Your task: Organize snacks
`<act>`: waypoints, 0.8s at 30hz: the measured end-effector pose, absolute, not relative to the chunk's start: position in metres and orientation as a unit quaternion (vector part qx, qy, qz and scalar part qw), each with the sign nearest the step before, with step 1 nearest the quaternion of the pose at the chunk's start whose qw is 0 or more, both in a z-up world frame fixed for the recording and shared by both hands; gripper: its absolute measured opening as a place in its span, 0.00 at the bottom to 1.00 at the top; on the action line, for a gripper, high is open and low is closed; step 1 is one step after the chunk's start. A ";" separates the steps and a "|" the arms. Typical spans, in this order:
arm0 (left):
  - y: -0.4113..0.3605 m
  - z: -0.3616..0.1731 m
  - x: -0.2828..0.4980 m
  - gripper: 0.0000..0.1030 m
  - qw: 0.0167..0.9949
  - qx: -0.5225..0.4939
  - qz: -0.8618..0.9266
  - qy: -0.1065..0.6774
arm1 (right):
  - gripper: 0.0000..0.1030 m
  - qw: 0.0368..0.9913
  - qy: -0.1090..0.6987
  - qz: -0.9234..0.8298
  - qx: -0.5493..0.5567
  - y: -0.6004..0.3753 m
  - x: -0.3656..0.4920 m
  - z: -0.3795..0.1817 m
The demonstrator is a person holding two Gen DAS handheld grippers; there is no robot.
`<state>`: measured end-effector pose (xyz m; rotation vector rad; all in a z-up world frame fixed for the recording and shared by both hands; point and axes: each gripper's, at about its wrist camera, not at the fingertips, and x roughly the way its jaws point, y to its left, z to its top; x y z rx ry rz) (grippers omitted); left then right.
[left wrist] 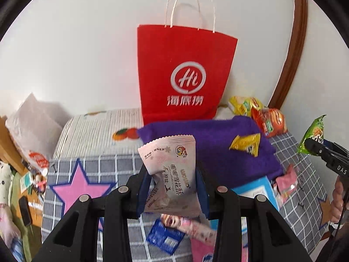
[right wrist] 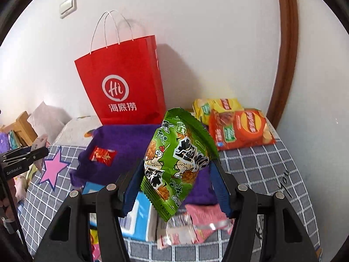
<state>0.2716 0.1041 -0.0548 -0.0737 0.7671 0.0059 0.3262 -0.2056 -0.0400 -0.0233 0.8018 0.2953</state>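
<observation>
My left gripper [left wrist: 173, 185] is shut on a white snack packet [left wrist: 172, 170] and holds it above the checked cloth. My right gripper [right wrist: 176, 179] is shut on a green chicken-print snack bag [right wrist: 176, 159]; this bag also shows at the right edge of the left wrist view [left wrist: 314, 135]. A red paper bag [left wrist: 183, 76] with white handles stands upright against the wall behind a purple cloth [left wrist: 218, 150]; it also shows in the right wrist view [right wrist: 126, 83]. A yellow packet [left wrist: 246, 144] lies on the purple cloth. A red packet [right wrist: 102, 155] lies on it too.
Yellow [right wrist: 218, 107] and orange [right wrist: 240, 128] crisp bags lie at the back right by a brown curved frame [right wrist: 285, 65]. Pink packets [right wrist: 207, 218], a blue-white box [right wrist: 139, 216] and a blue sachet [left wrist: 164, 238] lie below the grippers on the checked cloth [right wrist: 261, 163]. Clutter sits off the left edge.
</observation>
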 end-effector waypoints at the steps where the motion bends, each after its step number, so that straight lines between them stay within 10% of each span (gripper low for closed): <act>1: 0.103 -0.054 0.276 0.36 0.927 -0.036 0.002 0.372 | 0.59 0.908 0.392 0.147 -0.009 -0.204 0.331 -0.040; 24: 0.113 -0.102 0.362 0.36 0.911 -0.074 0.003 0.407 | 0.59 0.869 0.429 0.244 -0.030 -0.132 0.408 -0.081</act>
